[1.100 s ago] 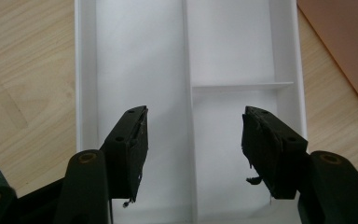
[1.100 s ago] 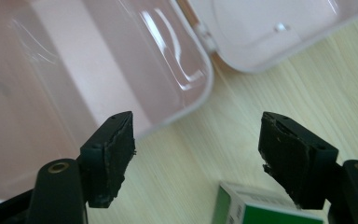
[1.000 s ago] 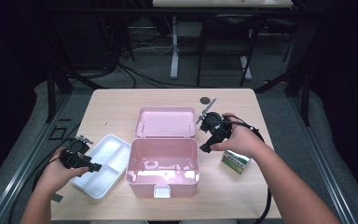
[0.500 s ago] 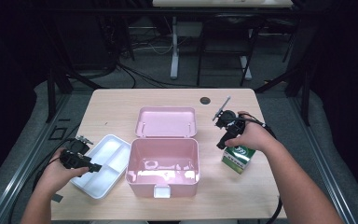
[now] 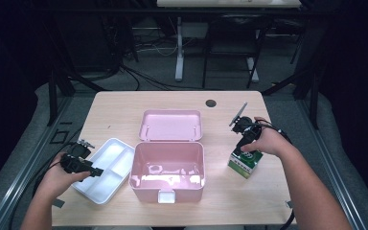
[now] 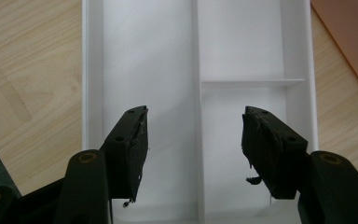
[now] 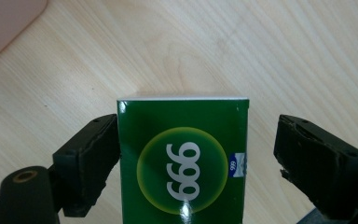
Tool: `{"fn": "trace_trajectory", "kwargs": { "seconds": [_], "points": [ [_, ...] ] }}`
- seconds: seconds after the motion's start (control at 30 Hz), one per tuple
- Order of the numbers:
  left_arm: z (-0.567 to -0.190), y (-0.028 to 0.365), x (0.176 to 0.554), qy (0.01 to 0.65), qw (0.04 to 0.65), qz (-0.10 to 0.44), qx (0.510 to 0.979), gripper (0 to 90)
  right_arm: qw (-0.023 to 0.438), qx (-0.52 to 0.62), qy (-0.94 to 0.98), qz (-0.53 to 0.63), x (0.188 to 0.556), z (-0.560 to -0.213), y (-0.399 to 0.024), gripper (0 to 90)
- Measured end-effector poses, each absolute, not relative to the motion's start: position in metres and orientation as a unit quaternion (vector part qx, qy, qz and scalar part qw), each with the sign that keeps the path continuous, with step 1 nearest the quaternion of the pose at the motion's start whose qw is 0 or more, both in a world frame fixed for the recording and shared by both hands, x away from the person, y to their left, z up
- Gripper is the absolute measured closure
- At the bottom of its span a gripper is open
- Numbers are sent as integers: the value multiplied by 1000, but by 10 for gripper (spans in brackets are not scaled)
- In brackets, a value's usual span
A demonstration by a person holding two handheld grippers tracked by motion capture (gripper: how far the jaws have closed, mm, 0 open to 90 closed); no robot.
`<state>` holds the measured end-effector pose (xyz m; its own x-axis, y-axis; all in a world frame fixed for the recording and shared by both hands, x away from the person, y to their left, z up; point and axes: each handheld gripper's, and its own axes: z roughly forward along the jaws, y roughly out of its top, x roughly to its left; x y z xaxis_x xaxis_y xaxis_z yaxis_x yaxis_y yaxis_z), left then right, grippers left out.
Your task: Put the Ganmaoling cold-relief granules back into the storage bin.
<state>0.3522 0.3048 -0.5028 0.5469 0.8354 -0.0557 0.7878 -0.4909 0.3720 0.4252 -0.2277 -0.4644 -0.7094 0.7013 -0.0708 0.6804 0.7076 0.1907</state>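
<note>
In the high view, a pale wooden counter (image 5: 124, 105) carries a pink box (image 5: 167, 168) near its front edge, with the box's pink lid (image 5: 171, 125) lying flat just behind it and touching its back rim. To the left of the box, just beside it, sits a white divided tray (image 5: 106, 168), and the left gripper (image 5: 95, 171) hangs over the tray's near left part, held in the person's left hand (image 5: 57, 177). On the right side of the counter, well apart from the box, a green carton (image 5: 244, 163) stands upright; the right gripper (image 5: 245, 143) points down at it from the person's right hand (image 5: 268, 143). A small dark round hole (image 5: 211, 103) marks the counter farther back. In the left gripper view, the left gripper (image 6: 195, 149) has its jaws wide apart with nothing between them, above the tray (image 6: 93, 70), whose middle wall runs between them and whose cross wall splits the right half. In the right gripper view, the right gripper (image 7: 196, 154) has just been opening its jaws; they stand spread on either side of the green carton (image 7: 182, 163), which lies between them, the left jaw just beside or touching its edge, the right one clearly apart, so the carton is not gripped. The carton rests on the counter (image 7: 261, 56) and bears a yellow-ringed circle with white digits.
</note>
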Motion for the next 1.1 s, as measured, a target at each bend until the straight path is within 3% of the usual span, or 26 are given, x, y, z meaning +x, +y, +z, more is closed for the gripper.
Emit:
{"fn": "trace_trajectory", "kwargs": {
  "seconds": [1.1],
  "points": [
    [-506,307,353,478,178,62,858,411,13,385,922,41,421,-480,-242,126]
  ]
}}
